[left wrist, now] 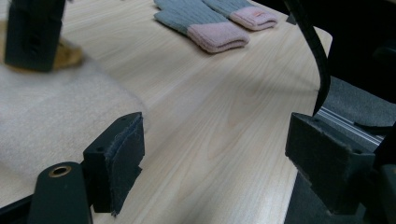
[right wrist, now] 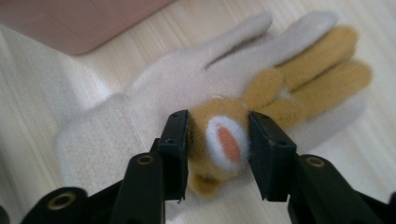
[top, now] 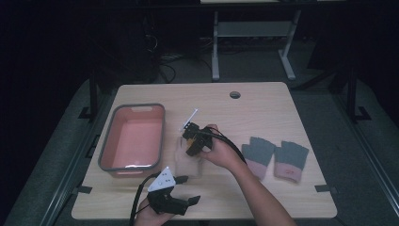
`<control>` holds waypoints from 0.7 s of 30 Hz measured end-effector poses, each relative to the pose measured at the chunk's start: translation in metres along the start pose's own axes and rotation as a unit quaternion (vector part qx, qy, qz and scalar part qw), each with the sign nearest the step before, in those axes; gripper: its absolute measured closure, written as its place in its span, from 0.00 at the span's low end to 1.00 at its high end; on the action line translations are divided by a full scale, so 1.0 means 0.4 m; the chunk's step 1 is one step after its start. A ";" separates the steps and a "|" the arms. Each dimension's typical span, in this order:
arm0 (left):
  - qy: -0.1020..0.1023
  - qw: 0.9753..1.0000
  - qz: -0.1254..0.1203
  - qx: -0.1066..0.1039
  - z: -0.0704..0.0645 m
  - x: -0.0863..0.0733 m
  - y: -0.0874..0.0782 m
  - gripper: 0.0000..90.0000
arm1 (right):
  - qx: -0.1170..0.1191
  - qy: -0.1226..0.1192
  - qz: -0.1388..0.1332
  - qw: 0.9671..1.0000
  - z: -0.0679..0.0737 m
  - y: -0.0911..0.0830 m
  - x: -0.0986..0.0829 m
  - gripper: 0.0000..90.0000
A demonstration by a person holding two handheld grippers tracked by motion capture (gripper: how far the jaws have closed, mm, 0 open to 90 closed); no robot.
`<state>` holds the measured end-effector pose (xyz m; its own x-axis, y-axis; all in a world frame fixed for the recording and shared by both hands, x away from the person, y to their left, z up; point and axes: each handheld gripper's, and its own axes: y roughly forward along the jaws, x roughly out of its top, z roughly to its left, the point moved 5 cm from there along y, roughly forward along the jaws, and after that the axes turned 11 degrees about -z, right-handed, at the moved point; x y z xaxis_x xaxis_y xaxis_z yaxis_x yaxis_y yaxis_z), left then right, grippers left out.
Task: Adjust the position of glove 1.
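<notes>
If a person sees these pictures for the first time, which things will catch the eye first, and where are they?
The right gripper draws the eye first: its jaws are closed on the tan plush patch of a cream glove lying mid-table beside the pink tub. To the right lie two grey gloves with pink cuffs. The left gripper waits open near the table's front edge.

The left gripper (left wrist: pixel 215 154) hung low over the wooden counter (left wrist: pixel 210 107) with its two black fingers (left wrist: pixel 122 158) spread wide and nothing between them. A cream glove (left wrist: pixel 51 107) lay at the left, the other gripper (left wrist: pixel 33 32) pressed down on a tan patch of it. Two grey gloves with pink cuffs (left wrist: pixel 210 23) lay side by side farther off. A black cable (left wrist: pixel 317 56) curved down at the right.
</notes>
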<state>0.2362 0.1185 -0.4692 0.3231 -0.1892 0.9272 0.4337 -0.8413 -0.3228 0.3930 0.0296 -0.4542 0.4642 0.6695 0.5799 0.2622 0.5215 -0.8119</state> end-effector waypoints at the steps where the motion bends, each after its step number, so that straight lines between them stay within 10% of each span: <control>1: 0.000 1.000 0.000 0.000 0.000 0.000 0.000 0.22 | 0.002 0.003 -0.004 1.000 -0.003 0.003 -0.003 0.64; 21: -0.002 1.000 -0.003 0.002 -0.003 0.000 0.002 0.22 | 0.002 -0.013 -0.049 0.999 0.017 -0.026 0.057 0.51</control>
<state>0.2354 0.1172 -0.4692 0.3238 -0.1820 0.9284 0.4390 -0.8404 -0.3178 0.3951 0.0432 -0.4322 0.4142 0.6289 0.6580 0.3023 0.5869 -0.7511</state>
